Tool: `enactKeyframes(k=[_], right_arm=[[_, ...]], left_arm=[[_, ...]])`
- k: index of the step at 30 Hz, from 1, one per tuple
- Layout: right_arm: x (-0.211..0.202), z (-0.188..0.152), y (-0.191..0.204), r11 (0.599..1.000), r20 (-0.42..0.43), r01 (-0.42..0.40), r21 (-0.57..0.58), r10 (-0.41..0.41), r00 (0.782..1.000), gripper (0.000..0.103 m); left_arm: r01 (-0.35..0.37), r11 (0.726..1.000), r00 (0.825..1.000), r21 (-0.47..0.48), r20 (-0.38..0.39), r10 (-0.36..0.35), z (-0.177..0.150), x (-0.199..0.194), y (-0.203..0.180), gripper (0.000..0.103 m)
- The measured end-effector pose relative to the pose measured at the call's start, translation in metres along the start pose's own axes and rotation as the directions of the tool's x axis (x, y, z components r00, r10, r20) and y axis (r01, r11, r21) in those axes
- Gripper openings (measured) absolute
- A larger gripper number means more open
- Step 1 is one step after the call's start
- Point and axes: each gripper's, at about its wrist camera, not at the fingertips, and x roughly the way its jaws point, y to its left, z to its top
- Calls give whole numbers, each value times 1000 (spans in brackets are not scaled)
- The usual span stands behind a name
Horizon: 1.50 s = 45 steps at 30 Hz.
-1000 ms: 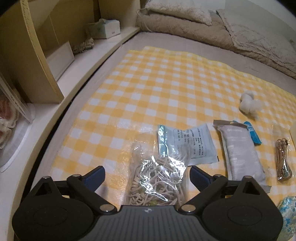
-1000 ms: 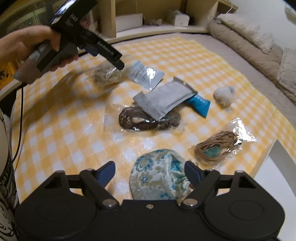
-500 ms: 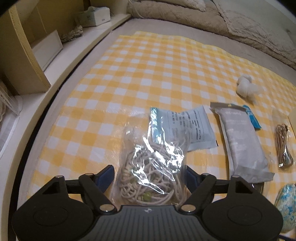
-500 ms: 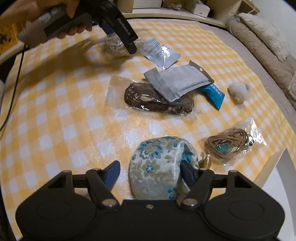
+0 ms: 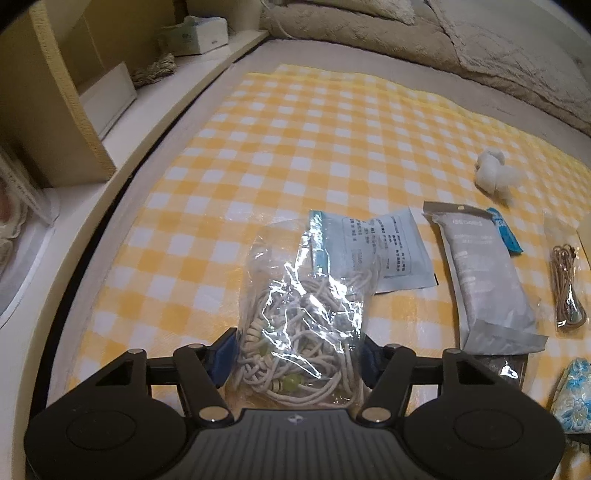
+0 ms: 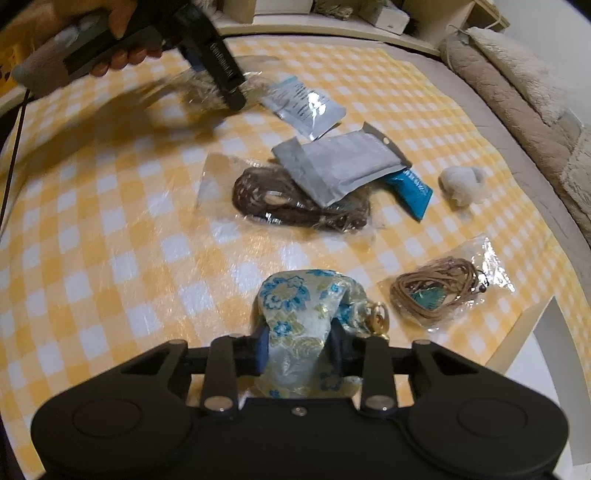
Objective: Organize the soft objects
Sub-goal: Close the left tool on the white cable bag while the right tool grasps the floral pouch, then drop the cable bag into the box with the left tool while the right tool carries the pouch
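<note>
I see yellow-check cloth (image 5: 314,155) over a bed, w/ shelf (image 5: 155,110) at left, blankets (image 5: 461,44) behind. L gripper (image 5: 297,356) fingers pinch cord bag (image 5: 303,314); R gripper (image 6: 299,345) fingers pinch floral pouch (image 6: 299,317), both low over cloth.

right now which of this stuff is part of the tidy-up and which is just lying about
Part of the job:
- bag of white cord, in the left gripper
- floral pouch, in the right gripper
- bag of dark cord
- grey packet
- bag of tan cord
- white fluffy toy

Just lying about:
- tissue box
- beige bedding
</note>
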Motion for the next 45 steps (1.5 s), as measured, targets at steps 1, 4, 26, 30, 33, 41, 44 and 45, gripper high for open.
enactKeyframes(k=[1, 4, 26, 30, 33, 41, 44, 45], right_arm=[[-2, 1, 0, 1000, 5, 1, 8, -1, 1000, 32], [-9, 4, 1, 1000, 28, 15, 15, -15, 999, 31], [-104, -16, -51, 915, 166, 202, 350, -273, 948, 31], [-120, -35, -69, 873, 156, 231, 431, -324, 933, 31], [-128, -50, -82, 840, 141, 245, 484, -351, 926, 31], [-142, -91, -108, 769, 94, 274, 578, -396, 913, 31], [-146, -104, -115, 747, 78, 277, 605, -402, 912, 31], [-146, -108, -118, 738, 72, 277, 615, -403, 913, 31]], left_arm=[[-2, 1000, 1000, -5, 8, 2, 0, -3, 0, 64], [2, 1000, 1000, -24, 32, -2, -2, -14, 2, 64], [190, 982, 953, 16, 236, -189, 5, -100, -95, 64], [249, 968, 938, 25, 240, -248, 5, -106, -124, 64], [294, 955, 927, 31, 233, -293, 2, -110, -150, 64], [399, 914, 895, 75, 186, -406, -8, -108, -222, 64], [418, 903, 889, 100, 158, -430, -15, -104, -250, 64], [423, 900, 888, 106, 148, -435, -17, -102, -259, 64]])
